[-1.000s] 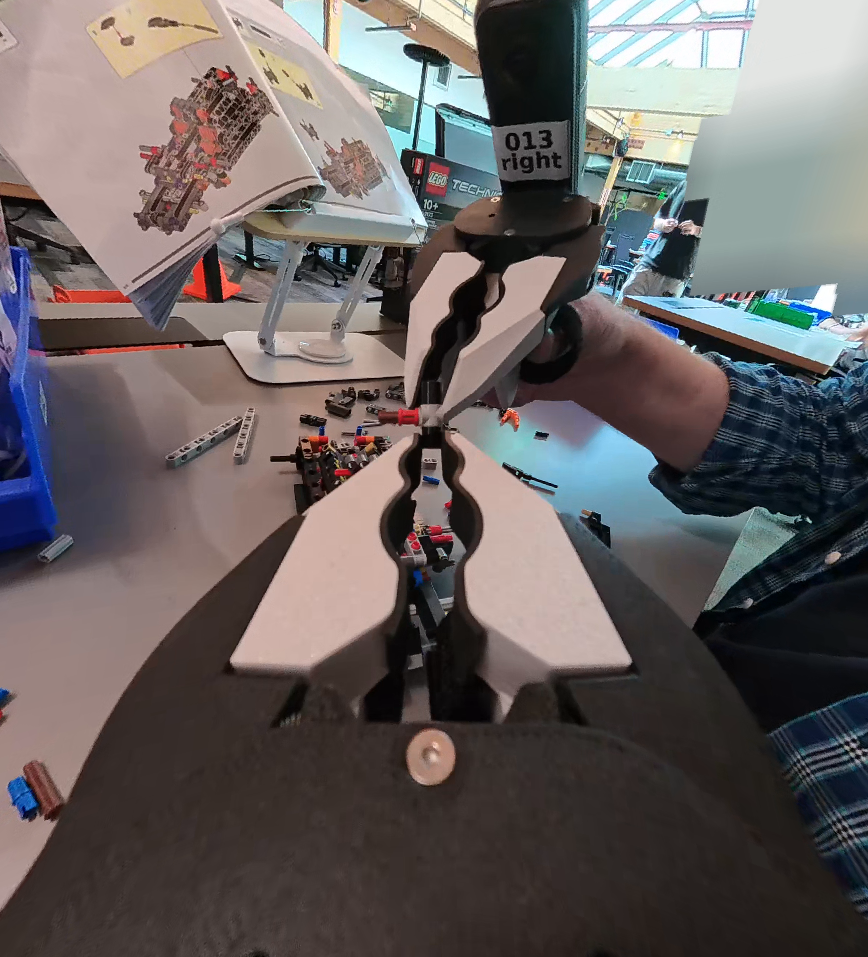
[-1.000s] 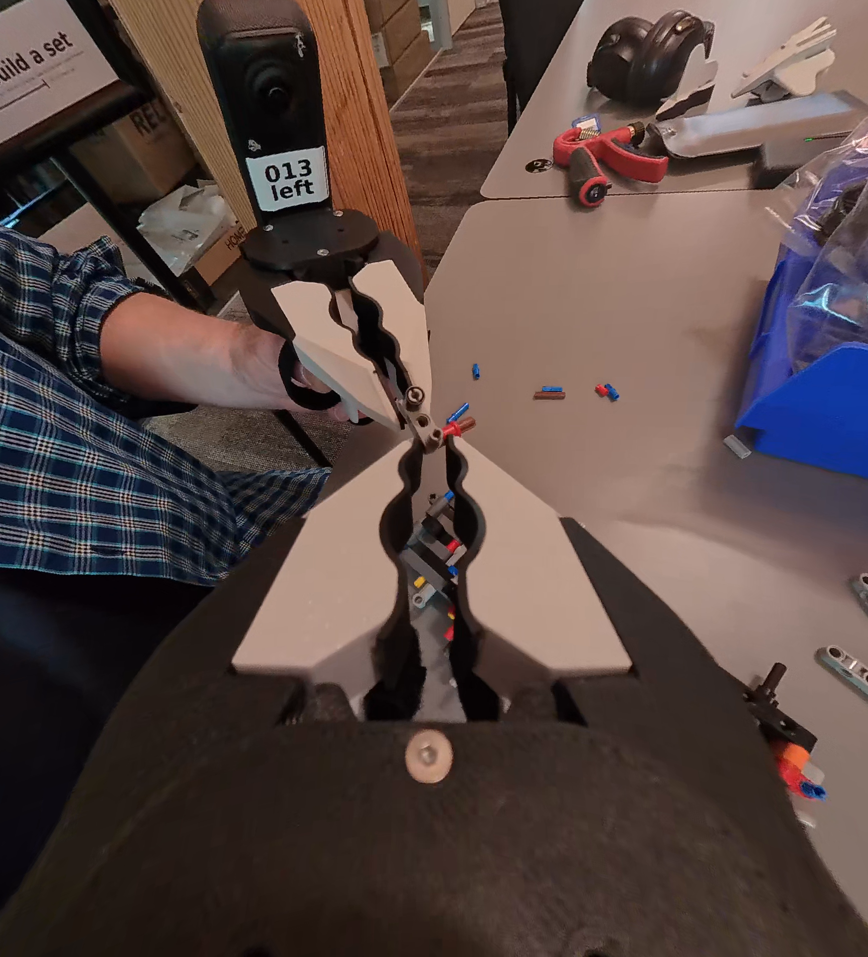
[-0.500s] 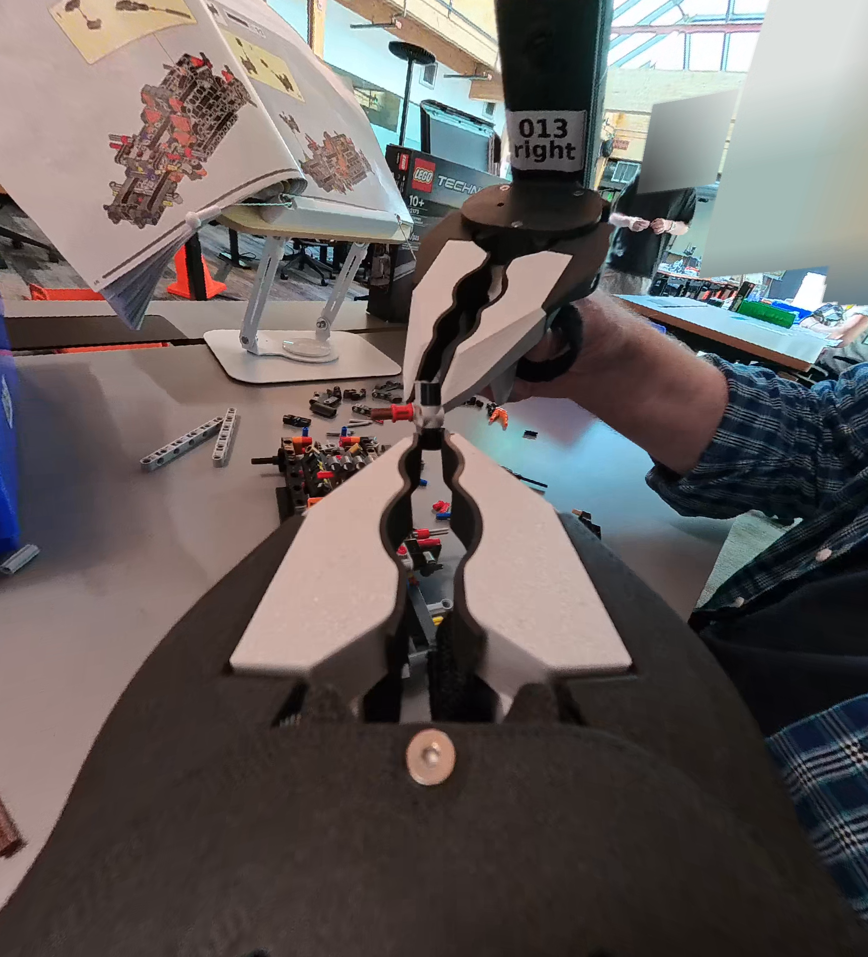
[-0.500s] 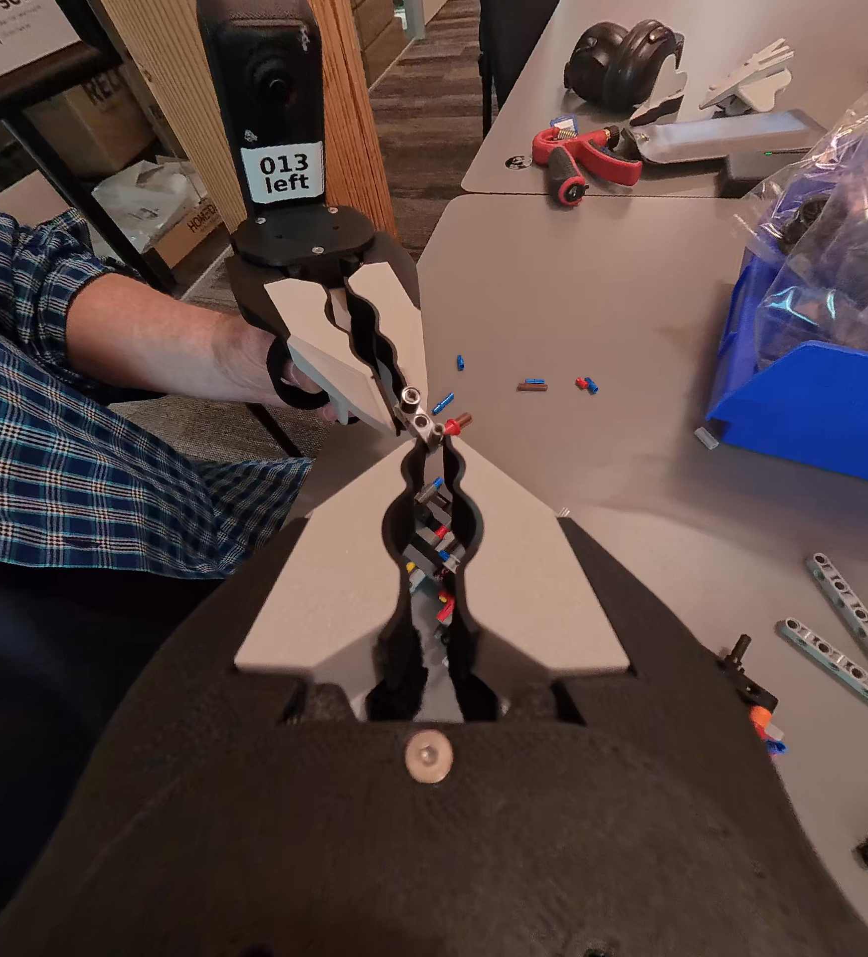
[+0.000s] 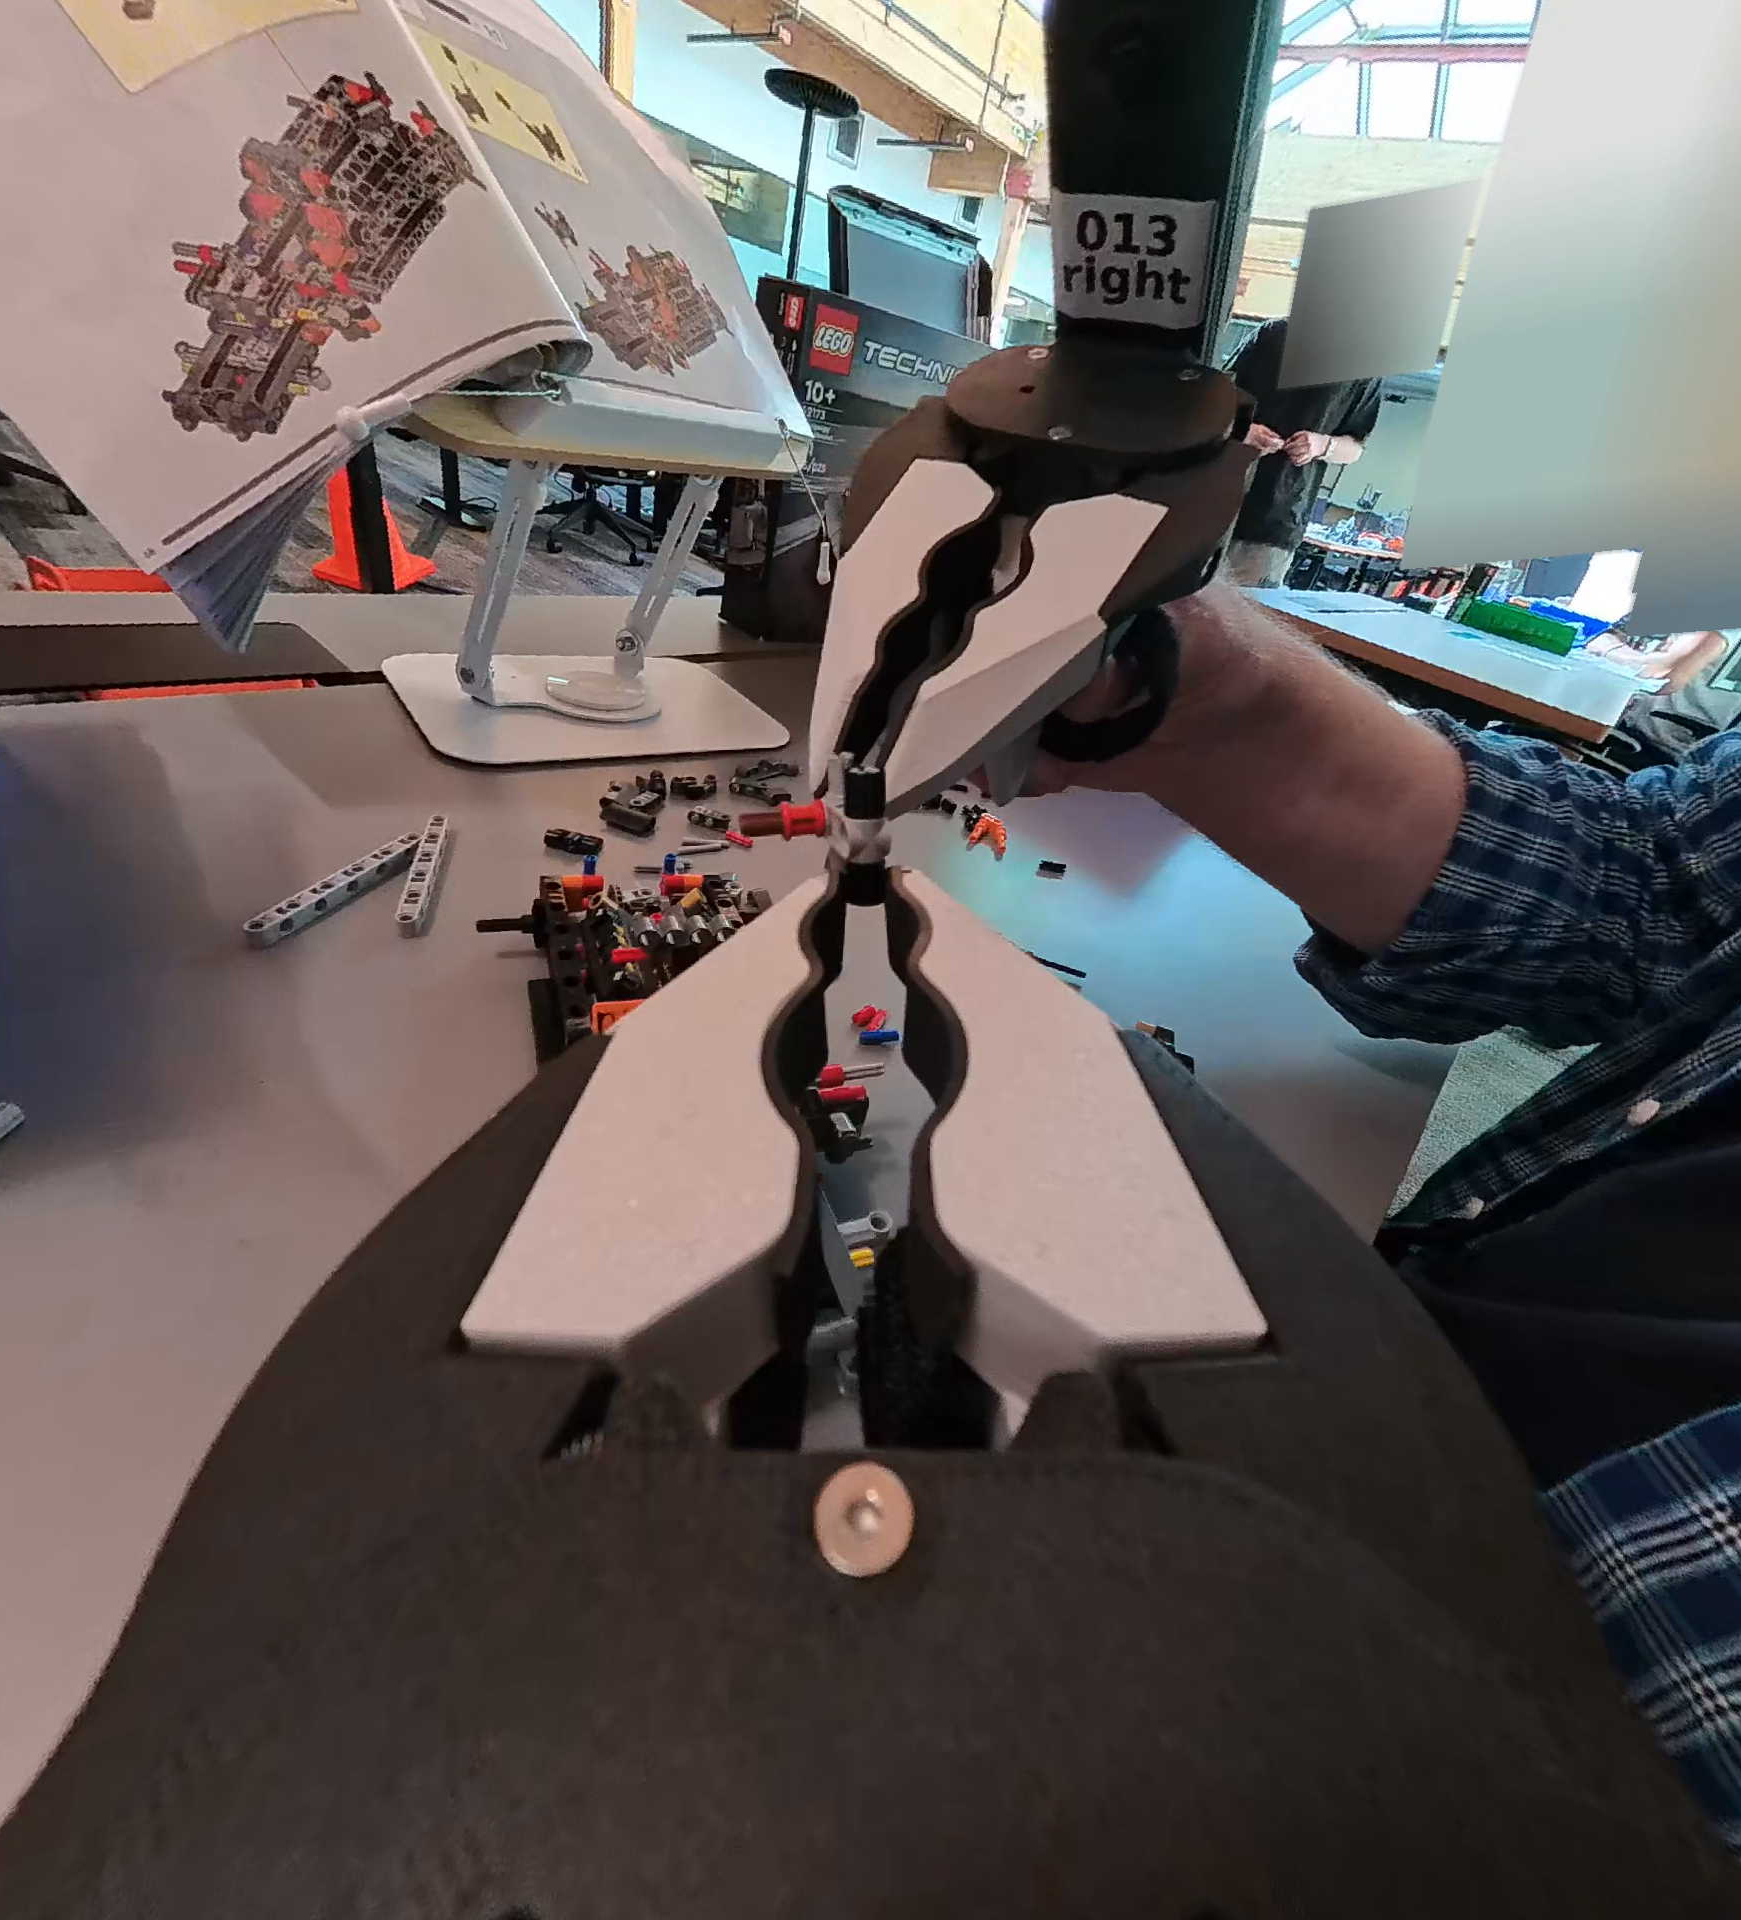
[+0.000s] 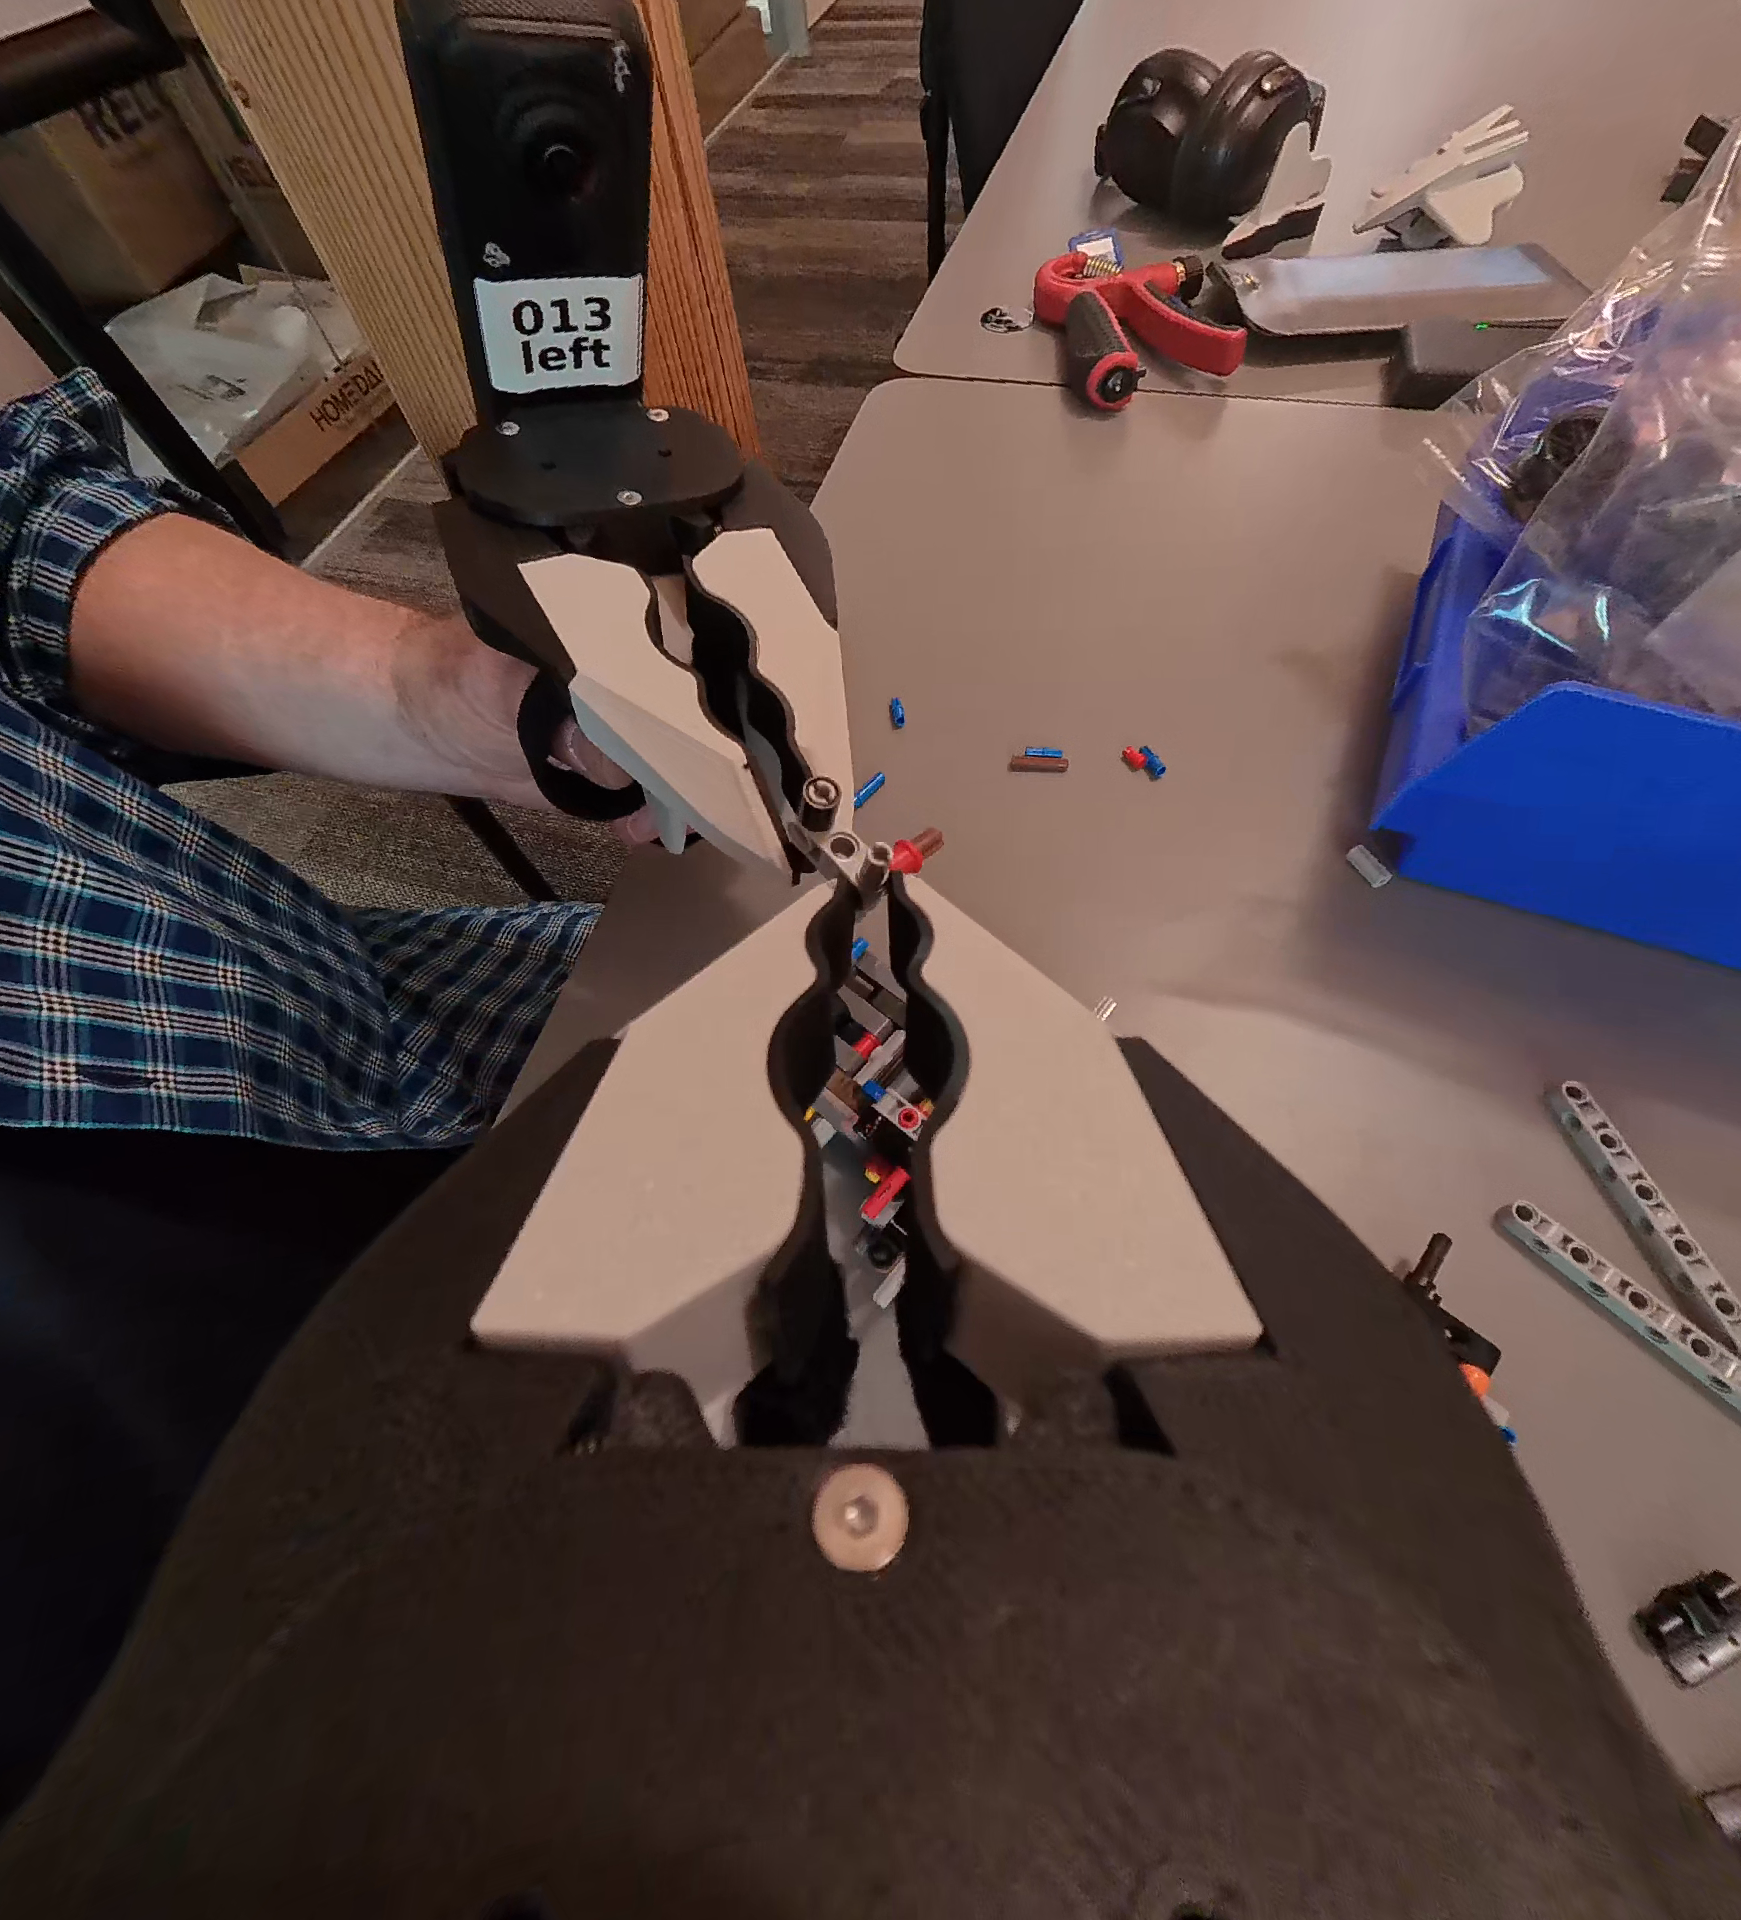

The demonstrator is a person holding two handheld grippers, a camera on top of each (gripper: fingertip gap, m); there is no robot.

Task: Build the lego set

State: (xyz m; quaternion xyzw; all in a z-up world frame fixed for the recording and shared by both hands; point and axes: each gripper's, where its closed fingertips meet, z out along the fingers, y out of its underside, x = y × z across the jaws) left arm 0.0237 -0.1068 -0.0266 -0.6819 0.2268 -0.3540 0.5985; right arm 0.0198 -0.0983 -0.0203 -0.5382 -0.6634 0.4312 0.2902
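My left gripper [image 5: 861, 883] and my right gripper [image 6: 861, 896] meet tip to tip above the table. Both are shut on one small assembly: a short grey connector [image 6: 845, 847] with a black pin [image 6: 822, 795] and a red-and-brown axle pin [image 6: 913, 850] sticking out sideways. In the left wrist view the connector [image 5: 861, 836] sits between the tips, with the right gripper [image 5: 850, 774] coming down from above. In the right wrist view the left gripper [image 6: 793, 831] comes in from the upper left. The partly built black model [image 5: 637, 935] lies on the table below, also seen between my right fingers [image 6: 871, 1081].
An open instruction booklet [image 5: 326, 260] rests on a white stand [image 5: 585, 717]. A blue bin [image 6: 1624, 831] holds bagged parts. Grey beams [image 6: 1655, 1299], loose pins [image 6: 1037, 764] and small black parts [image 5: 700, 790] lie on the grey table. A red hand tool [image 6: 1136, 322] lies on the far table. My left and right fingertips are right by each other.
Both grippers stay shut on the small assembly. The left wrist view has swung a little to the right, so the booklet and blue bin slid left. The joined tips have barely shifted.
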